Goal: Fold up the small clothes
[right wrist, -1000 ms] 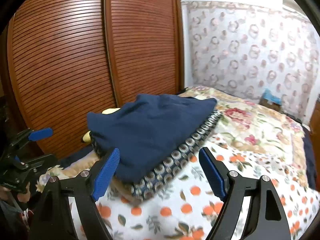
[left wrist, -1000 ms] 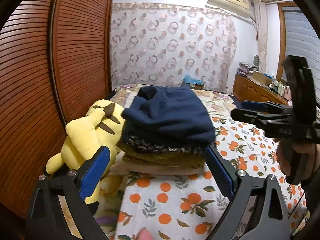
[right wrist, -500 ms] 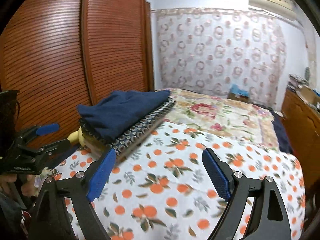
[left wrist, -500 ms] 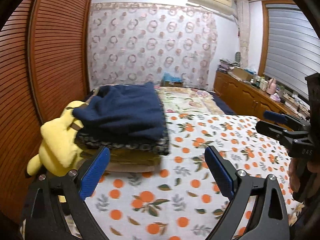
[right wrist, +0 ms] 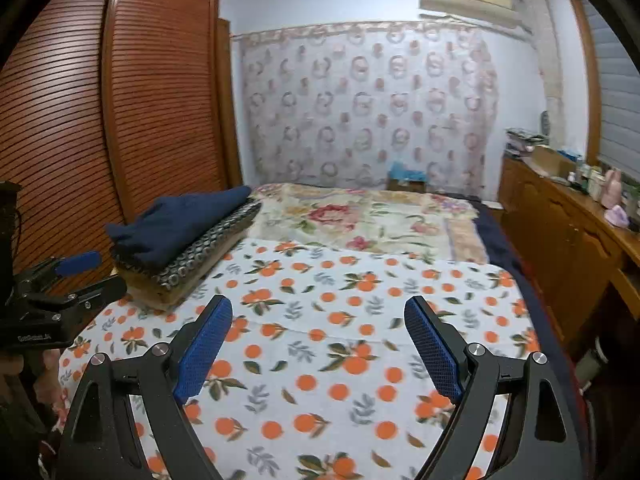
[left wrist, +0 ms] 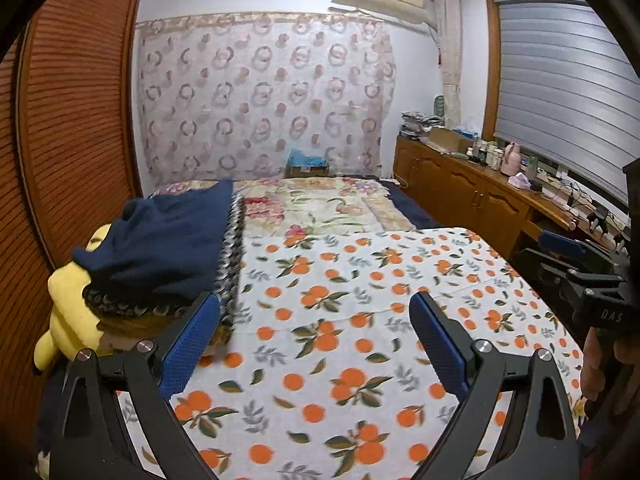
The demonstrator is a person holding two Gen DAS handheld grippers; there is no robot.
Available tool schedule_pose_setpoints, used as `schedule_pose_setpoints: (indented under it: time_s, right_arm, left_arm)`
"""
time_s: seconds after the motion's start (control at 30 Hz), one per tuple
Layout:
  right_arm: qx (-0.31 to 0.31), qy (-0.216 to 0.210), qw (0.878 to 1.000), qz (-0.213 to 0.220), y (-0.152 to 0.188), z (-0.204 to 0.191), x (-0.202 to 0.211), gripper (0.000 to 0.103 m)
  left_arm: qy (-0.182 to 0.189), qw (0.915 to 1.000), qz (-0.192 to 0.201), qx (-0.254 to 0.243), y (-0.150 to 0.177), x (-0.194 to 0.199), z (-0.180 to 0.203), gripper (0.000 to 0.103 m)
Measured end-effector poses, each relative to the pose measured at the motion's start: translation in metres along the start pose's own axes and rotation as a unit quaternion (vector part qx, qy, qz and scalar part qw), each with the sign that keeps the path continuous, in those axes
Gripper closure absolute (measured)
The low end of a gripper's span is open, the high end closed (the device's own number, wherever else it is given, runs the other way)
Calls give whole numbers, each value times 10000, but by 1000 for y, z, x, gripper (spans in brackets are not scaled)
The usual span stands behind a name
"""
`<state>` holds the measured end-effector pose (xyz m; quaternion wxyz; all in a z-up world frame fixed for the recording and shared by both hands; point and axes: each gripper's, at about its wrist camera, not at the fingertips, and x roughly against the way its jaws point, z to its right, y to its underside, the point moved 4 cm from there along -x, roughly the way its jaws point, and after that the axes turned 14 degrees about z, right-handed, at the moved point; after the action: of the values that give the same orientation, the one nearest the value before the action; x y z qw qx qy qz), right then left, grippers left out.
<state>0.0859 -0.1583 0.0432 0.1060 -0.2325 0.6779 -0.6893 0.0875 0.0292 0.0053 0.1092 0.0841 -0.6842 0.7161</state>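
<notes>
A stack of folded clothes with a navy garment [left wrist: 160, 248] on top lies at the bed's left side; it also shows in the right wrist view [right wrist: 176, 228]. Under it are a patterned dark piece [right wrist: 208, 256] and tan pieces. My left gripper [left wrist: 316, 344] is open and empty above the orange-print blanket [left wrist: 352, 320], just right of the stack. My right gripper [right wrist: 320, 344] is open and empty over the same blanket [right wrist: 340, 320]. Each gripper shows at the edge of the other's view.
A yellow plush toy [left wrist: 68, 312] leans against the stack's left side, by the slatted wooden wardrobe [right wrist: 100, 120]. A floral quilt [left wrist: 320, 208] covers the far bed. A wooden sideboard [left wrist: 480, 192] with clutter runs along the right wall.
Both grippers have drawn back and swung right, away from the stack. The stack now sits at the left of both views, and stays as it was. Both grippers stay open.
</notes>
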Motion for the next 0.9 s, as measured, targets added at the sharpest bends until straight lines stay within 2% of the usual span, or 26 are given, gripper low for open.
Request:
schedule_pose_setpoints:
  time_s: [0.13,0.47,0.63,0.9]
  right_arm:
    - [-91,144,9997,178,-15,9,24,14]
    - [-21,476,9971,597,-42,6,68,14]
    - [63,619,9950,776,-45,-8,75,14]
    - [89,608,9952,762,-35,-7,58,14]
  left_arm:
    - [60,9998,135,-143,-18,7,18,7]
    - [85,9989,433,-180,-57,27,31,7]
    - [59,9984,552,-104,-64,36,28,7]
    - [-21,9986,530,-65,-61,37,22,7]
